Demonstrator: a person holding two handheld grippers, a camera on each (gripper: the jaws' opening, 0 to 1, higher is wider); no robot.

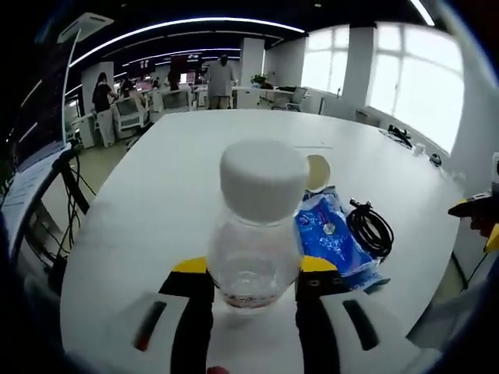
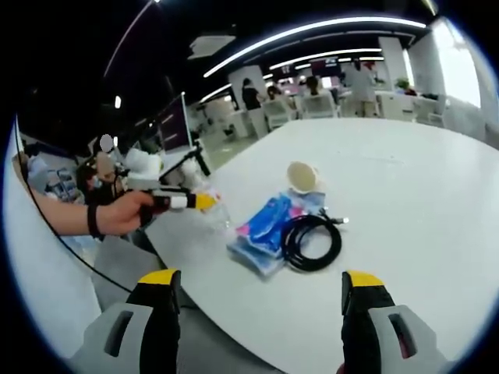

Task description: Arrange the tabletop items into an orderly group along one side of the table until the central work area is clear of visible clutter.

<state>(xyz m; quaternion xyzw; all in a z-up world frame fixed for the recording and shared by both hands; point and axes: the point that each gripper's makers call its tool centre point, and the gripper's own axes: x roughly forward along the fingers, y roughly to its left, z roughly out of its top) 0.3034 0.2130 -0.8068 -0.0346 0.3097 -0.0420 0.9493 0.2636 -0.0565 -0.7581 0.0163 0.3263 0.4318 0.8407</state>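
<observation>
Open-plan office space stretches behind a broad white surface, with ceiling light strips, desks and standing people along the top of both views.

Low in the centre of the left gripper view, the left gripper holds a clear plastic bottle with a wide white cap between its yellow-tipped black jaws, which press against the bottle's lower sides. The bottle stands upright, and a little residue seems to sit at its bottom. To its right lie a blue plastic packet with white print, a coiled black cable just beside the packet, and a small cream-coloured cup lying on its side beyond them.

In the right gripper view, the right gripper hangs wide apart and empty at the bottom of the frame, over the near edge of the surface. The packet, cable and cup sit together in the middle, and a hand at the left holds the other gripper near the edge.

The step in hand looks like placing the bottle beside this cluster. To do it well, keep the bottle vertical, carry it low, and set it flat just next to the packet without nudging the cable. The grip sits low under a heavy-looking cap, so a slow move should guard against tipping.
</observation>
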